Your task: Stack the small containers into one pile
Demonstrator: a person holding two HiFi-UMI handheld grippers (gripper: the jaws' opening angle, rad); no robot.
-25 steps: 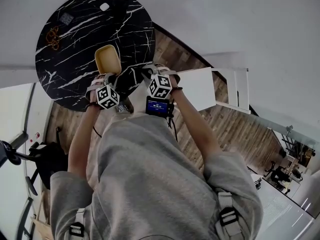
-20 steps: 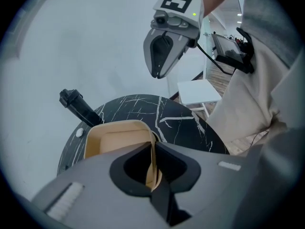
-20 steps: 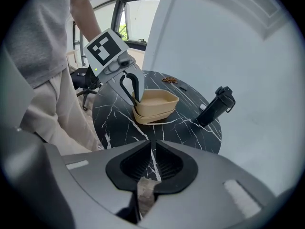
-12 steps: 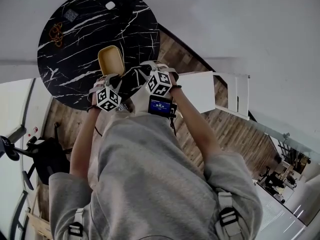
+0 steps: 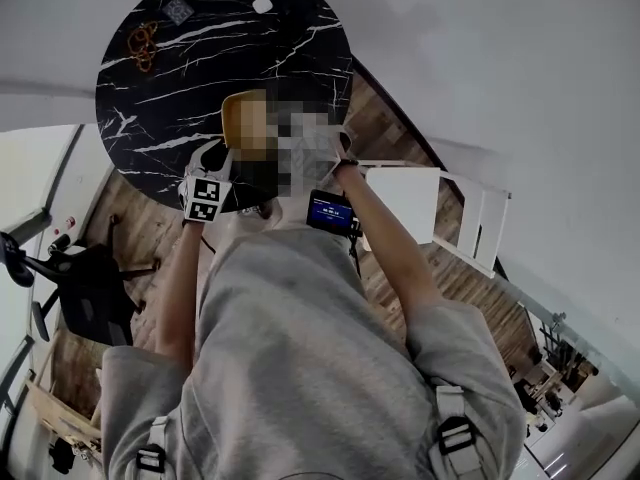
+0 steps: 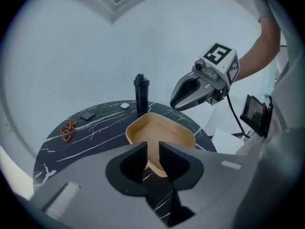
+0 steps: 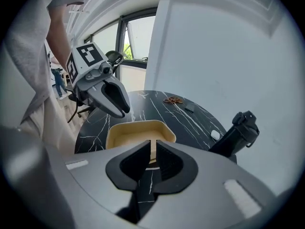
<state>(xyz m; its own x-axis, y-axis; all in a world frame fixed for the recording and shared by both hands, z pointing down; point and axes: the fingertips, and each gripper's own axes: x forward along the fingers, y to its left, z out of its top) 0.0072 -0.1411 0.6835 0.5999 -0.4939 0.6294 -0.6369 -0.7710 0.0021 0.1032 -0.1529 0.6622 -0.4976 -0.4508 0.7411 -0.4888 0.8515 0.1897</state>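
A single cream-yellow container (image 5: 235, 118) (image 6: 162, 137) (image 7: 138, 132) rests on the round black marble table (image 5: 200, 58); I cannot tell whether it is one piece or a nested pile. My left gripper (image 5: 215, 158) (image 6: 152, 159) hangs just above its near rim with the jaws almost together, and the cream wall shows through the slit. Seen from the right gripper view, the left gripper (image 7: 125, 111) is clear of the rim. My right gripper (image 7: 153, 159) (image 6: 174, 104) hovers over the opposite side, shut on nothing. A mosaic patch hides it in the head view.
A black bottle (image 6: 141, 93) (image 7: 236, 132) stands at the table's far edge. Near it lie a white pebble-like piece (image 5: 263, 5), a small dark square (image 5: 179, 10) and orange loops (image 5: 140, 43). A white bench (image 5: 400, 193) and an office chair (image 5: 85, 293) flank the table.
The head view has swung, so the table sits further right in frame. The container keeps its spot on the table. Both grippers stay close over it.
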